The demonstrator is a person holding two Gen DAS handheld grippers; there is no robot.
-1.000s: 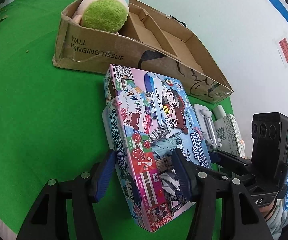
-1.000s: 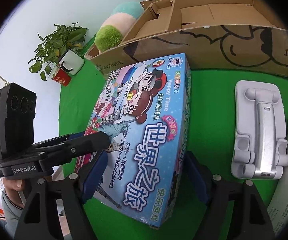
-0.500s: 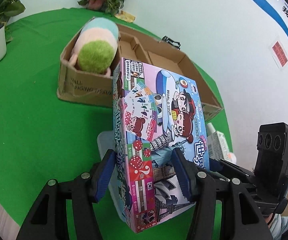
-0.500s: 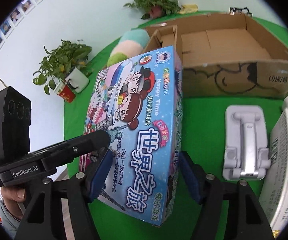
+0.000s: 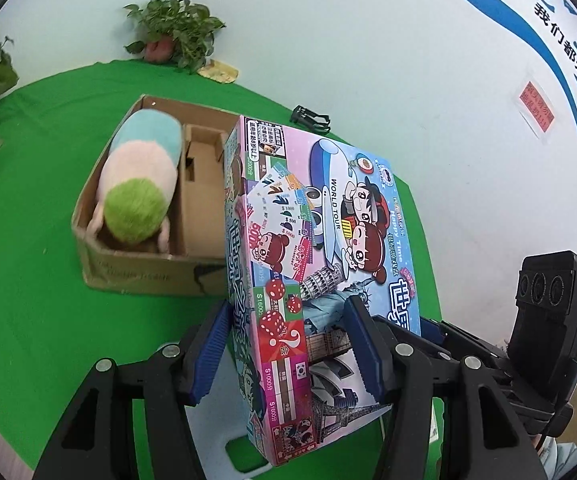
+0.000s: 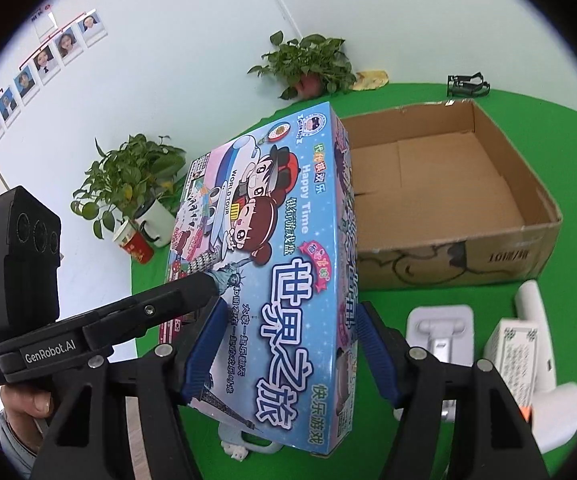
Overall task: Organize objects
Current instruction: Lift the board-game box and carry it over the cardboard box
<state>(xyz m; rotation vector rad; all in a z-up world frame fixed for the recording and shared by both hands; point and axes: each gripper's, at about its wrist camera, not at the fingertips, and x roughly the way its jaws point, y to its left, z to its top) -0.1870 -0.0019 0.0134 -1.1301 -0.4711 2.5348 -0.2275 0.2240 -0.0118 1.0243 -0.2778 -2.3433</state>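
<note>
A colourful board game box (image 5: 312, 256) is held in the air between both grippers, tilted toward the cardboard box (image 5: 136, 276). My left gripper (image 5: 288, 344) is shut on its near left end. My right gripper (image 6: 288, 348) is shut on its near right end (image 6: 288, 264). The cardboard box (image 6: 448, 208) lies on the green table just beyond; a striped plush toy (image 5: 140, 188) fills its left section, cardboard dividers stand beside it, and its large right section shows bare cardboard.
A white phone stand (image 6: 440, 336), a small white carton (image 6: 516, 356) and a white tool (image 6: 544, 364) lie on the table at the right. A white object (image 5: 216, 420) lies under the game box. Potted plants (image 6: 128, 184) and a black clip (image 6: 466, 84) stand at the table's far edge.
Both grippers have lifted the game box off the table, well above the white object it lay on, and raised it toward the cardboard box. The views now look down into that box.
</note>
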